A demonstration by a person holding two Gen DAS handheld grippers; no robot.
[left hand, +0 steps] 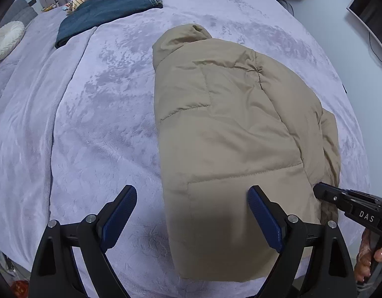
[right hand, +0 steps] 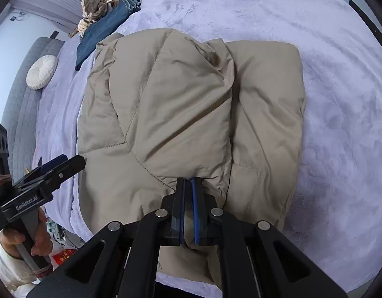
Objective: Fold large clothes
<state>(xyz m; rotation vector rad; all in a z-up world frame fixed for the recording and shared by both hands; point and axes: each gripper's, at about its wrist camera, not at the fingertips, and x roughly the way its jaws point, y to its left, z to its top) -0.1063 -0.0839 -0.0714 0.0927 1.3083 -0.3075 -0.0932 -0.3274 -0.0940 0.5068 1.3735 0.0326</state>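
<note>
Tan puffer jacket [right hand: 181, 114] already halved lengthwise on bed [right hand: 339, 99]; right tool [right hand: 190, 186] pinching near hem, left tool [left hand: 192, 200] spread, empty; cross-fold remaining.

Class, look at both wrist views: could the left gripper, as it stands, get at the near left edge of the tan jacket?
Probably yes. The left gripper stands with its jaws wide apart over the tan jacket edge; nothing lies between.

Both grippers are black with blue ribbed pads [left hand: 265, 218], silver screws, white lettering, and seemingly a white sleeve [right hand: 2, 260].
</note>
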